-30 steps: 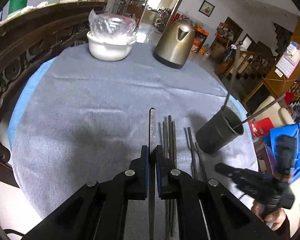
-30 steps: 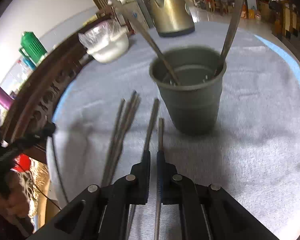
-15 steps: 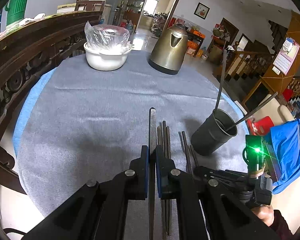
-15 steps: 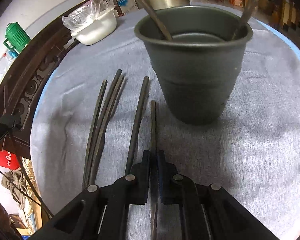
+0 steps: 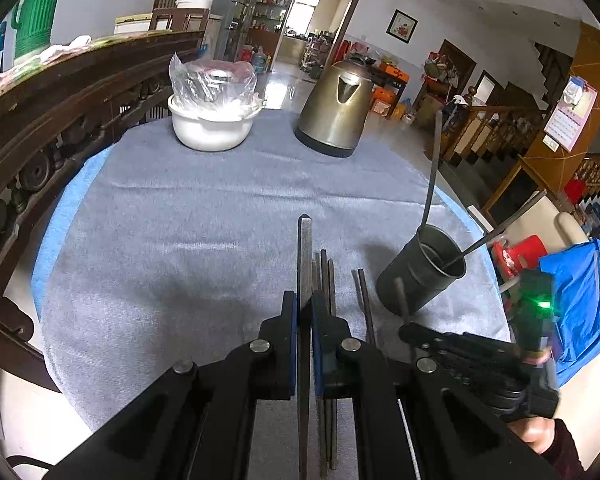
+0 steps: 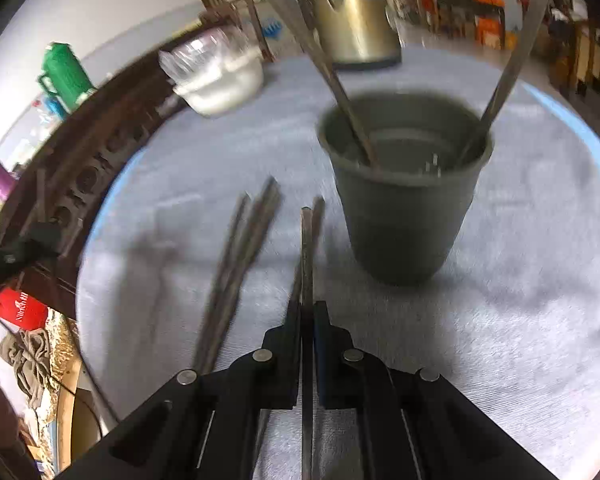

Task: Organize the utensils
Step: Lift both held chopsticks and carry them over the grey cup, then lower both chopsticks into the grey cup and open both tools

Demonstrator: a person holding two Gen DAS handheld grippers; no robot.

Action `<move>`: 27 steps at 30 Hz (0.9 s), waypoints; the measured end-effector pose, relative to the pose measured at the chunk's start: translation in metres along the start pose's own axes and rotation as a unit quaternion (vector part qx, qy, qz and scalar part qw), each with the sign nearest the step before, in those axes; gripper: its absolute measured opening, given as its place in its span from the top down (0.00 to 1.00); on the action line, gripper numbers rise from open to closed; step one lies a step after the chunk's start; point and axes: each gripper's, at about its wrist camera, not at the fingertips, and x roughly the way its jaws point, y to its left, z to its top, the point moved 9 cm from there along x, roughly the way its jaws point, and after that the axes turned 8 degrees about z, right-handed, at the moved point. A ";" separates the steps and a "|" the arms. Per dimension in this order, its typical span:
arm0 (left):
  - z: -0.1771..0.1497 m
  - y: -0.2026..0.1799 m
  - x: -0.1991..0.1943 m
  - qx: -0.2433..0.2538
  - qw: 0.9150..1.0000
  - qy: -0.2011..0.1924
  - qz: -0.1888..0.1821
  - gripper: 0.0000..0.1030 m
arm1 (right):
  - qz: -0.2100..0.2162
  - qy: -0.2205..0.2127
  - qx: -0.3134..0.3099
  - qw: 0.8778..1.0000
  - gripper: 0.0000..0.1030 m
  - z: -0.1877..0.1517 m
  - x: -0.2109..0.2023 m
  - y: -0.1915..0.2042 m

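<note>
A flat utensil (image 5: 304, 256) is clamped between the closed fingers of the left gripper (image 5: 304, 312), above the table (image 5: 204, 216). Another utensil (image 6: 307, 264) is pinched by the right gripper (image 6: 307, 320), just beside the cup (image 6: 404, 216). Loose chopsticks (image 6: 240, 248) lie on the cloth left of it.

Matt grey cloth (image 5: 204, 216); glossy metal kettle (image 5: 336, 112); dull metal cup (image 6: 404, 200).

Daylit fisheye; right view motion-blurred
</note>
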 end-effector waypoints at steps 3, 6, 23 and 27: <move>0.003 -0.002 -0.005 -0.002 1.000 -0.004 -0.002 0.93 | 0.017 -0.031 -0.006 0.999 0.94 0.006 -0.020 0.007; 0.006 -0.005 -0.011 0.000 1.000 -0.012 -0.002 0.93 | 0.031 -0.065 -0.011 0.997 0.94 0.013 -0.040 0.015; 0.040 -0.044 -0.043 0.017 0.997 -0.065 -0.031 0.93 | 0.061 -0.243 0.004 0.968 0.94 0.063 -0.135 0.022; 0.053 -0.060 -0.047 0.025 0.996 -0.079 -0.040 0.93 | 0.053 -0.283 0.004 0.958 0.94 0.076 -0.159 0.017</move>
